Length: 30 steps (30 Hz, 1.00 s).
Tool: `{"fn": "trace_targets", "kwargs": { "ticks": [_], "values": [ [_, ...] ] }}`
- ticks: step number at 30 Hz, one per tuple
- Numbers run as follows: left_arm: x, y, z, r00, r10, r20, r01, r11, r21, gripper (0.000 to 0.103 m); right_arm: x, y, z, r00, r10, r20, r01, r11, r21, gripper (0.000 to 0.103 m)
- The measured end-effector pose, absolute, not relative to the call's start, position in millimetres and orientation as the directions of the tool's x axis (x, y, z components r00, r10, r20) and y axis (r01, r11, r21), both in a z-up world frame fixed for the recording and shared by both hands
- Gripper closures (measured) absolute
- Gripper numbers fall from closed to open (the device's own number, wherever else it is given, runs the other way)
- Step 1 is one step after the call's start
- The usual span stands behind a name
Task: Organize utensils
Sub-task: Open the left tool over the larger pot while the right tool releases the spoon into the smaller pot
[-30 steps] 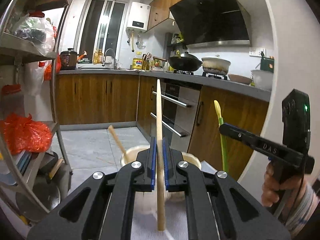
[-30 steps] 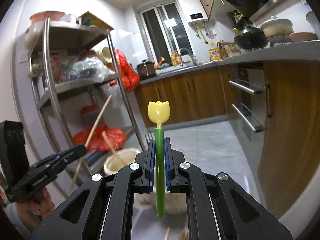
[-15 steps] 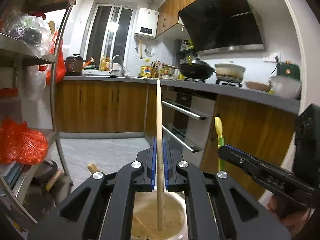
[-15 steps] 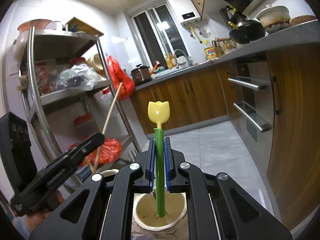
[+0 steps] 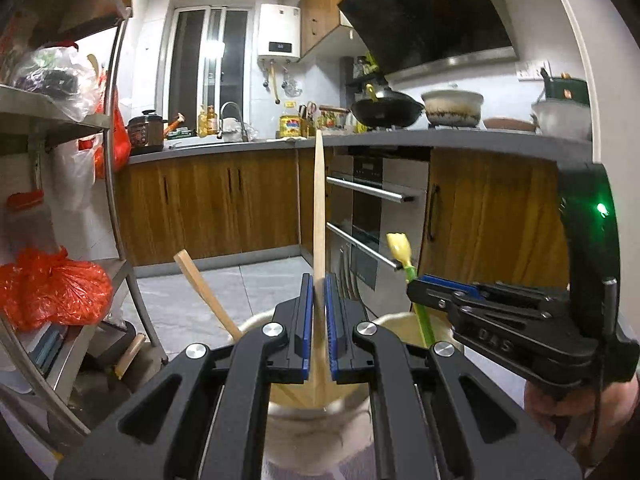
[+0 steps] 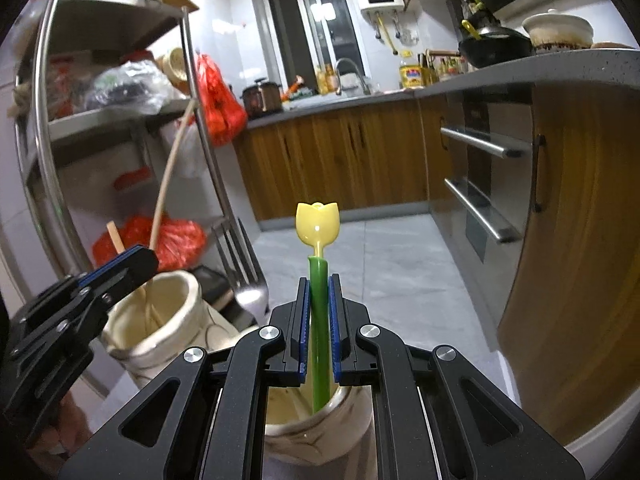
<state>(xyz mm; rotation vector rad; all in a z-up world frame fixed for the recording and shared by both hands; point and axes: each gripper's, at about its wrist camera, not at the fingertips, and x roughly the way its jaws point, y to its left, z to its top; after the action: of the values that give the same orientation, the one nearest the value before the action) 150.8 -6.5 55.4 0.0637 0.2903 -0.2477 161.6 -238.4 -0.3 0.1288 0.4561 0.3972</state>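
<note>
Pinching a long wooden stick [image 5: 319,208] upright between the pressed-in fingers of the left gripper [image 5: 318,280], with its lower end already dipping inside the mouth of a cream jar [image 5: 304,436]. Clamping the green stem of a tulip-headed spoon [image 6: 318,224] in the fingers of the right gripper [image 6: 319,280], yellow head up, the foot of the stem reaching into a second cream jar [image 6: 320,440] just beside the first. Sharing the first jar with a flat wooden handle [image 5: 204,292] leaning out to the left; a metal fork [image 6: 244,280] standing between the two jars.

Judging both utensils nearly seated, with only the release remaining. Doing it well probably meaning:
- keeping each shaft vertical and clear of the rim;
- bringing the lower ends close to the jar bottom before spreading the fingers, avoiding a drop and a clatter;
- steering the stick away from the leaning handle;
- easing the fingers apart gently, then backing straight out, not nudging either jar.
</note>
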Motion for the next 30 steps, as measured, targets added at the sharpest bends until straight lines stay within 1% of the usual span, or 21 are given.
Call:
{"fn": "trace_targets", "kwargs": {
  "ticks": [8,18,21,22,23,26,28,30],
  "values": [
    [157.2,-6.8,50.0,0.915,-0.213,-0.342,0.236,0.971,0.026,0.097,163.7,-230.5,-7.0,0.784,0.391,-0.482,-0.349,0.92,0.179,0.093],
    [153.8,-10.8,51.6,0.914,-0.2,-0.353,0.228,0.973,0.038,0.096,162.5,-229.7,-6.0,0.773,0.396,-0.496,-0.35,0.918,0.187,0.092],
    [150.6,-9.9,55.2,0.916,-0.196,-0.35,0.223,0.974,0.038,0.095,161.4,-230.4,-3.4,0.774,0.401,-0.49,-0.352,0.916,0.192,0.088],
    [149.5,-9.2,56.4,0.916,-0.196,-0.35,0.222,0.975,0.035,0.093,161.1,-231.1,-1.6,0.775,0.402,-0.488,-0.352,0.915,0.194,0.088],
    [148.7,-8.9,57.5,0.917,-0.194,-0.35,0.22,0.975,0.034,0.089,160.0,-232.0,0.2,0.776,0.404,-0.485,-0.352,0.915,0.198,0.087],
    [144.0,-6.0,61.6,0.922,-0.182,-0.341,0.203,0.979,0.028,0.078,157.0,-237.2,5.8,0.78,0.409,-0.474,-0.344,0.913,0.221,0.075],
    [141.7,-4.0,64.9,0.925,-0.177,-0.338,0.196,0.98,0.022,0.075,153.7,-242.7,11.8,0.785,0.409,-0.465,-0.332,0.912,0.241,0.071],
    [138.1,-0.8,68.5,0.927,-0.173,-0.333,0.187,0.982,0.01,0.068,149.9,-247.7,18.4,0.793,0.411,-0.45,-0.325,0.91,0.258,0.065]
  ]
}}
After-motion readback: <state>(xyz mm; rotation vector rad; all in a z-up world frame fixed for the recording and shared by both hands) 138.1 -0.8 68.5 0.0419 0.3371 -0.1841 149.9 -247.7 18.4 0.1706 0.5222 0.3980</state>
